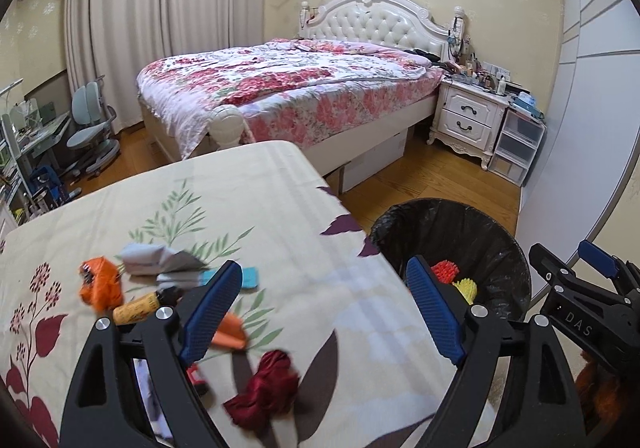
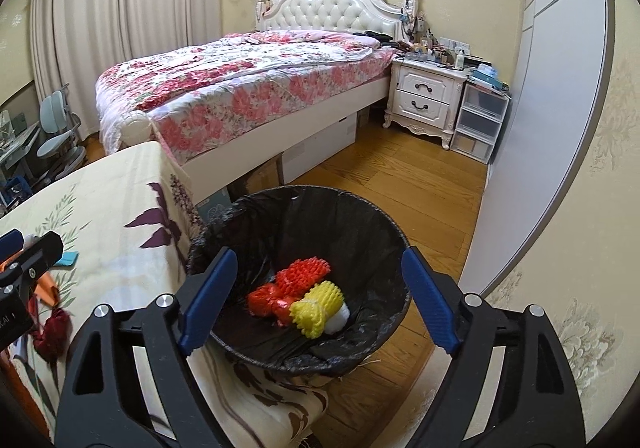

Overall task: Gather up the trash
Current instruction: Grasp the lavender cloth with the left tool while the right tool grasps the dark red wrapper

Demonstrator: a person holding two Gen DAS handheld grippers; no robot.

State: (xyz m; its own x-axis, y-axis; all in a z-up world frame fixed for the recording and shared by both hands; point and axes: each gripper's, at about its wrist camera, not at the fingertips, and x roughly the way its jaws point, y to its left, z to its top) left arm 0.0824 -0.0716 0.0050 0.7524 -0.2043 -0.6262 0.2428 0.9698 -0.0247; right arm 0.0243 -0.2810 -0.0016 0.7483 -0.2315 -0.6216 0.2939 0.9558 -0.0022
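2 foam fruit nets, 1 red and 1 yellow, show in the left wrist view inside the black-lined trash bin at 3 o'clock. On the desk, under a cream leaf-print cloth, more trash lies at 9 o'clock: an orange wad, grey crumpled paper, a brown tube with print too blurred to read, and at 6 o'clock a dark red bundle. The left claw stands spread and empty. The right claw's body at 4 o'clock reads "DAS".

From the right wrist view, the bin sits at centre on the wood floor, touching the desk's cloth. The red net and yellow net lie touching at its bottom, a white piece beside them. The right claw is spread wide, gripping nothing.
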